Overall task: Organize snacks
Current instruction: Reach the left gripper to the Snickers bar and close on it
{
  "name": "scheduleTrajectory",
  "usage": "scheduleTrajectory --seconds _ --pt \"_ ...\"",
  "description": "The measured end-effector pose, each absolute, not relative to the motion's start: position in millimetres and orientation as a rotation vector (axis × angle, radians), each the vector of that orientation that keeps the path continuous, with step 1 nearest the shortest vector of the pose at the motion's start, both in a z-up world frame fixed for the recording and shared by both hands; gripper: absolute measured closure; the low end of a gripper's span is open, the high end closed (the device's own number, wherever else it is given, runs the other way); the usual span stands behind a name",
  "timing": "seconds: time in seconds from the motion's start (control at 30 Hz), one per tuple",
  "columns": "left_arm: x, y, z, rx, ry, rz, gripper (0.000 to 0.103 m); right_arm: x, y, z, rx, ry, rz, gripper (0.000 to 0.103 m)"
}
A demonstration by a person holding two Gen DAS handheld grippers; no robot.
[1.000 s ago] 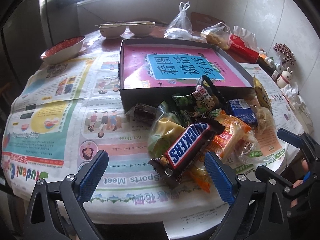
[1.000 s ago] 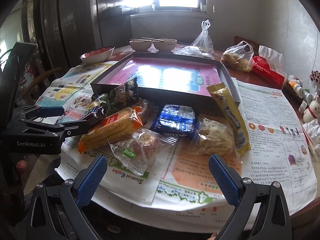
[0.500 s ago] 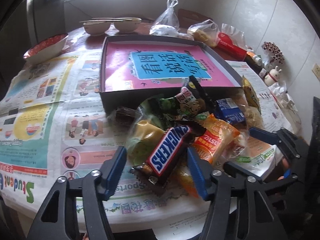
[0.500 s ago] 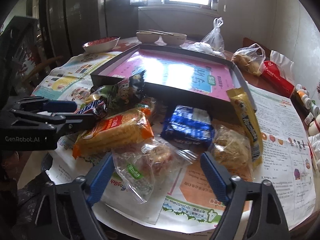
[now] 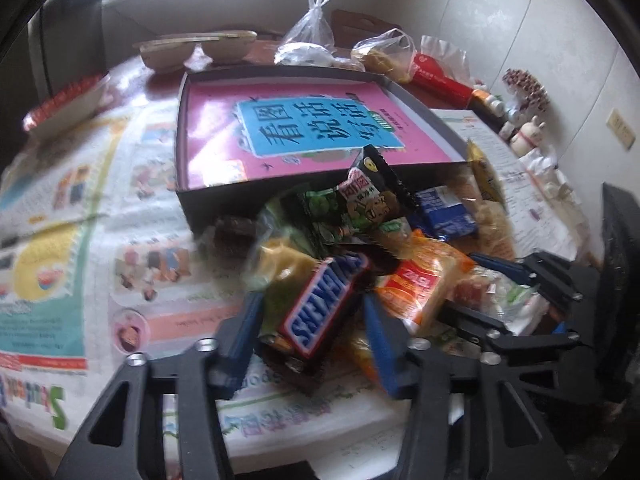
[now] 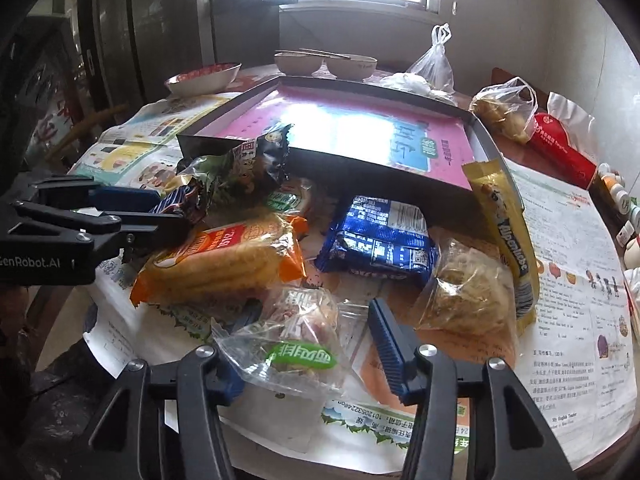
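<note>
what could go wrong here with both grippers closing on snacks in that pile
1. The Snickers bar lies on top of other wrappers; with the left gripper jaws just closing around it, lifting may drag the neighbours toward the table edge.
2. The clear pastry bag between the right gripper jaws is slippery, so they may catch only loose film.
3. The two grippers sit close together and could bump.

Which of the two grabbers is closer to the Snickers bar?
The left. The left gripper has the Snickers bar between its blue fingers, its jaws just closing. The right gripper sits off to the side, straddling a clear snack bag.
</note>
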State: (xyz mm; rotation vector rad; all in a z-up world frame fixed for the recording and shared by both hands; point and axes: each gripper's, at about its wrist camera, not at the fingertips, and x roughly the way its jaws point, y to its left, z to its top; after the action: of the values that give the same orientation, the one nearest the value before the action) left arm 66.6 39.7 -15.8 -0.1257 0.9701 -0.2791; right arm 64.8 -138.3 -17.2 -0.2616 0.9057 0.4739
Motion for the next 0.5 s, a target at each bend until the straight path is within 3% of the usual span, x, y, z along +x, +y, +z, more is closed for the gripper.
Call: scheduleTrajectory --seconds 0.5 --pt "59 44 -10 -0.190 0.951 -0.282 0.072 63 -154 -13 -0.213 0.883 0.448 0.051"
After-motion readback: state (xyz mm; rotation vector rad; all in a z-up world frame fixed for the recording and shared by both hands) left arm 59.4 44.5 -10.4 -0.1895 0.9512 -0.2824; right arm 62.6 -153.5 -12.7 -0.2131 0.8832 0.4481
